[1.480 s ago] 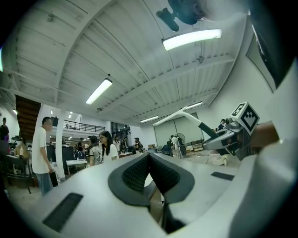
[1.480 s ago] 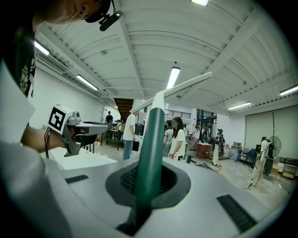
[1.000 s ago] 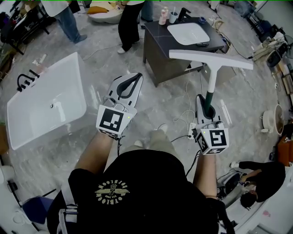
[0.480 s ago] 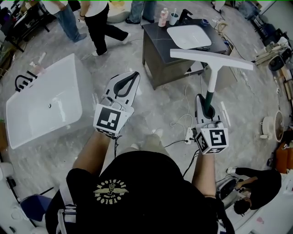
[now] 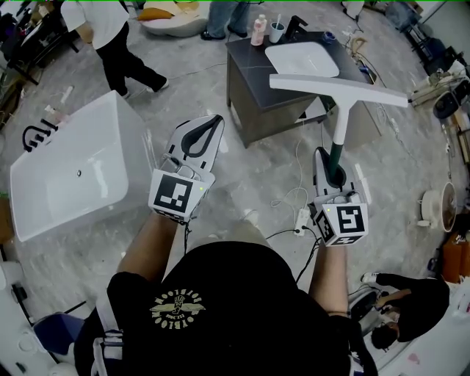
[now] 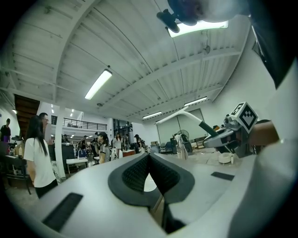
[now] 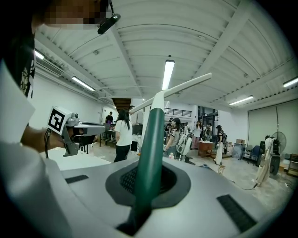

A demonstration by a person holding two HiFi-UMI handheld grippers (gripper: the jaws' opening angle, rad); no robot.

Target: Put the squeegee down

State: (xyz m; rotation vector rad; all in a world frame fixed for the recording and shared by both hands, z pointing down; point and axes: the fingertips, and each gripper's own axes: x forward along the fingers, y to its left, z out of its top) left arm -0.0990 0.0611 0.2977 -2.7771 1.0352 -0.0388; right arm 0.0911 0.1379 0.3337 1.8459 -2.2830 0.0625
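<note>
Two tools: right hand-held gripper [image 5: 325, 158] clamps the squeegee [image 5: 340, 117] handle; left hand-held gripper [image 5: 217, 122] is closed on nothing. On the tabletop [image 5: 248, 57], a cup [image 5: 277, 31] holds a thin stick.

green-handled white squeegee [image 5: 340, 121], white bathtub [image 5: 44, 192]

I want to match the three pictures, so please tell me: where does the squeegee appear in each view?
Head view: the squeegee stands right of centre, handle in the right tongs, blade uppermost.
Left gripper view: squeegee small, right of centre, blade pointing left.
Right gripper view: squeegee in the centre, green handle gripped.
Shared landmark: the person in a white shirt.
</note>
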